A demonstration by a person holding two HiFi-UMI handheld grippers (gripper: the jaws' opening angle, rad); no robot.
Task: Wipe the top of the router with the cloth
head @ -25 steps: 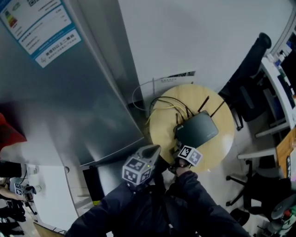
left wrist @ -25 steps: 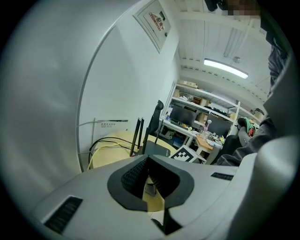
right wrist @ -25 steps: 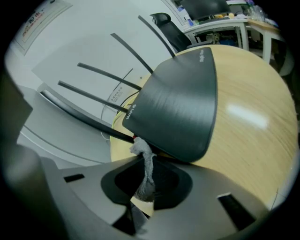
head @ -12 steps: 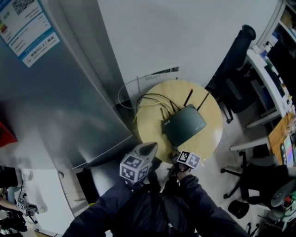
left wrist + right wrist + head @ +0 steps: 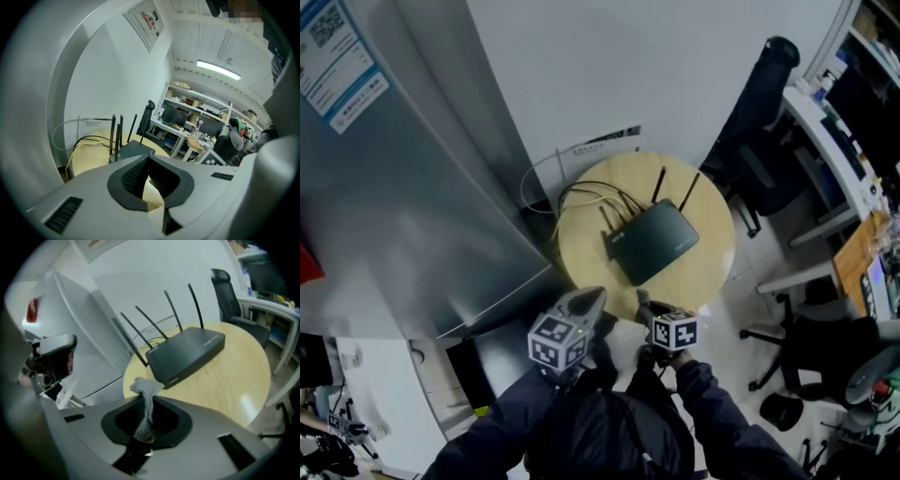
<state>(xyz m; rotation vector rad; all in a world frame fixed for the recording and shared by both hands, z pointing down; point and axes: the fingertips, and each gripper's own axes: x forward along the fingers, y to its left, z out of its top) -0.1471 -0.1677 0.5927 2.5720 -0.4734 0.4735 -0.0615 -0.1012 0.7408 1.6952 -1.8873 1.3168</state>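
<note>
Right claw (image 5: 645, 302), head view: drawn back from router (image 5: 652, 242) corner to the surface's (image 5: 581, 272) near edge, left claw (image 5: 584, 302) alongside; wipe seemingly paused or finished | left gripper view: jaws together, empty; antennas (image 5: 113, 136) ahead | right gripper view: jaws clamped on cloth (image 5: 146, 397), router top just beyond, path unobstructed.
</note>
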